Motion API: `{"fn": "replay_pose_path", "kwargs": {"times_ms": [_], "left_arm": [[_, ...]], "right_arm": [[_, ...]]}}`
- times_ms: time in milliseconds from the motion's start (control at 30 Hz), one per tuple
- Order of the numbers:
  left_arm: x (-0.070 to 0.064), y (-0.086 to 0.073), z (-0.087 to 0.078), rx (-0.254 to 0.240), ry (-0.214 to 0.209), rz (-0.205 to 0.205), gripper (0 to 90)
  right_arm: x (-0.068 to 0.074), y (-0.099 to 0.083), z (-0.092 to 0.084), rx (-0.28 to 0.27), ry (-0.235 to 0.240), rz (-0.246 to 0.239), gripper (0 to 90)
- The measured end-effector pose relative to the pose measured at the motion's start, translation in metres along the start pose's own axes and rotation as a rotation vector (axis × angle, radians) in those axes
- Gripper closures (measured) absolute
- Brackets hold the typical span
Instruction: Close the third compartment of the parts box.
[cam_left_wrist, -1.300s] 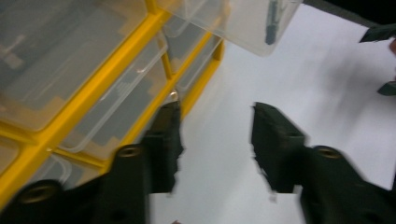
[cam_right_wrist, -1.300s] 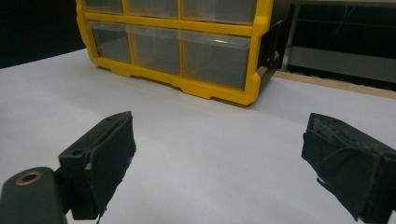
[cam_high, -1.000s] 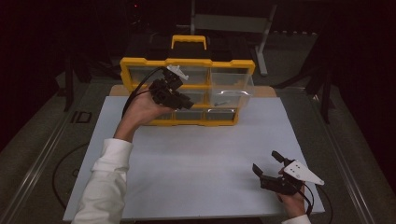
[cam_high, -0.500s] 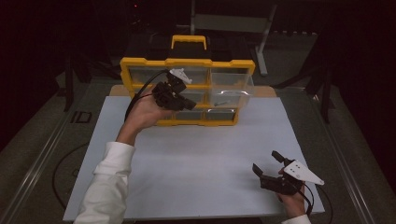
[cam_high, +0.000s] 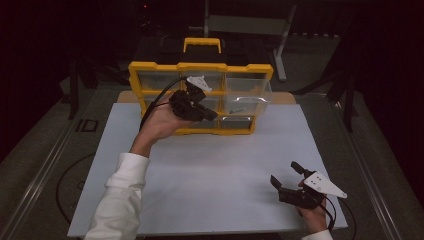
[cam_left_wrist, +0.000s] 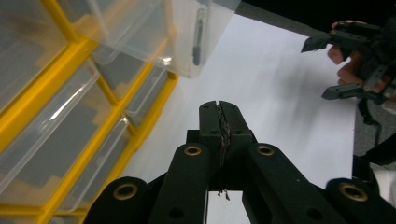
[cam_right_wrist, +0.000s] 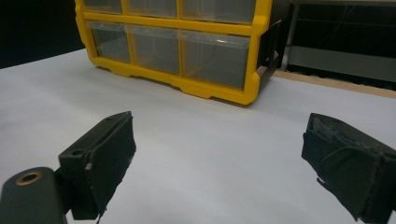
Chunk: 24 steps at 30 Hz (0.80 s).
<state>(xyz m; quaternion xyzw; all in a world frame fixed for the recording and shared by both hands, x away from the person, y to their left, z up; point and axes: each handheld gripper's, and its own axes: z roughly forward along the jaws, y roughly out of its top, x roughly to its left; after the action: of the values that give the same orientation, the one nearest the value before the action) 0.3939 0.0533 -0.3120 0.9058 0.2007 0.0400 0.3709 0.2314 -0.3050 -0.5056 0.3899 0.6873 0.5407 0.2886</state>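
Observation:
A yellow organiser (cam_high: 200, 67) with clear plastic drawers stands upright at the far side of the white table (cam_high: 210, 170). One drawer (cam_high: 247, 97) at its right middle is pulled out, and a small dark item (cam_left_wrist: 198, 37) lies inside it. My left gripper (cam_high: 212, 116) is held in the air just in front of the organiser's lower drawers. Its jaws are shut pad to pad with nothing between them, as the left gripper view (cam_left_wrist: 219, 109) shows. My right gripper (cam_high: 285, 173) rests low at the near right of the table, open and empty (cam_right_wrist: 219, 154), facing the organiser (cam_right_wrist: 210, 88).
A black case with a yellow handle (cam_high: 202, 44) sits behind the organiser. A metal frame (cam_high: 280, 45) stands at the back right. The white surface between the organiser and the right gripper is bare. The right gripper (cam_left_wrist: 320, 69) appears far off in the left gripper view.
The left gripper has shifted slightly toward the near side in front of the organiser. The right gripper has stayed where it was.

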Motion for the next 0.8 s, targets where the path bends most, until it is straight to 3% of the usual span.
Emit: {"fn": "replay_pose_path", "kwargs": {"times_ms": [800], "left_arm": [[-0.009,0.011,0.016,-0.025,-0.069,0.047,89.9]], "right_arm": [[0.0,0.0,0.001,0.002,0.003,0.003,9.3]]}}
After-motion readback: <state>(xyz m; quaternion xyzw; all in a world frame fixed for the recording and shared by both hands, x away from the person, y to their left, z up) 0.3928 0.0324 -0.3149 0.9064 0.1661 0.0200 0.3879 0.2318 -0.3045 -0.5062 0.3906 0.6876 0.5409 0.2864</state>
